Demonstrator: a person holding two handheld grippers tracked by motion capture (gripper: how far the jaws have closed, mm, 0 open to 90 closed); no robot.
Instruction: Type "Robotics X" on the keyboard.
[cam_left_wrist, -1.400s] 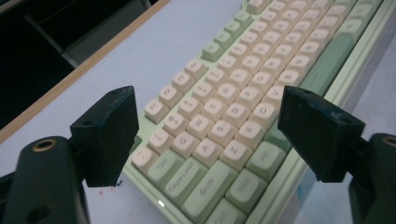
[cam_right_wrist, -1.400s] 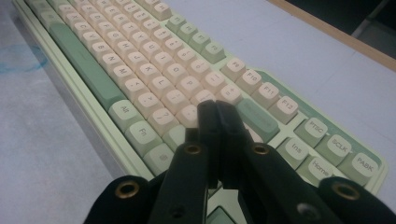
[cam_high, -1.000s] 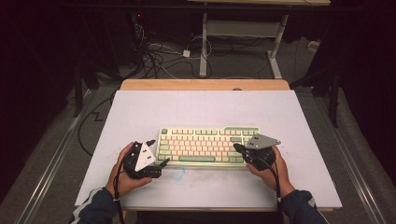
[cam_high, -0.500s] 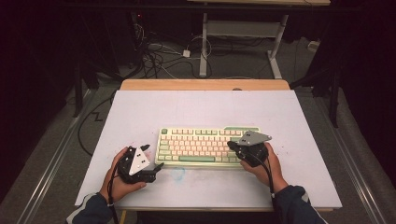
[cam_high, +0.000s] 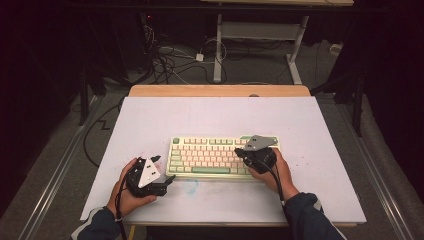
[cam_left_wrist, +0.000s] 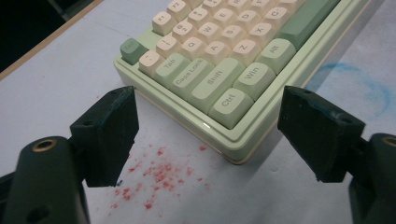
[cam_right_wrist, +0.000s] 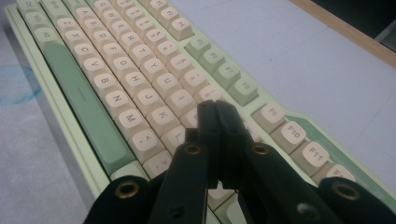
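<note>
A pale green keyboard (cam_high: 210, 156) with cream and green keys lies near the front of the white table top. My right gripper (cam_high: 239, 151) hovers over the keyboard's right part, jaws pressed together with nothing between them. In the right gripper view its shut jaws (cam_right_wrist: 215, 112) point down over the cream letter keys (cam_right_wrist: 140, 93). My left gripper (cam_high: 166, 171) rests on the table just left of the keyboard, open. In the left gripper view its two jaws stand wide apart around the keyboard's front left corner (cam_left_wrist: 233, 149) without touching it.
The white table top (cam_high: 220, 115) has a wooden strip (cam_high: 220, 90) along its far edge. Red specks (cam_left_wrist: 159, 175) and a blue smear (cam_left_wrist: 369, 86) mark the surface near the keyboard. Cables (cam_high: 170, 60) and a desk frame stand on the floor behind.
My right hand has slid leftward over the keyboard's right part. My left hand has drifted slightly down and left, staying beside the keyboard.
</note>
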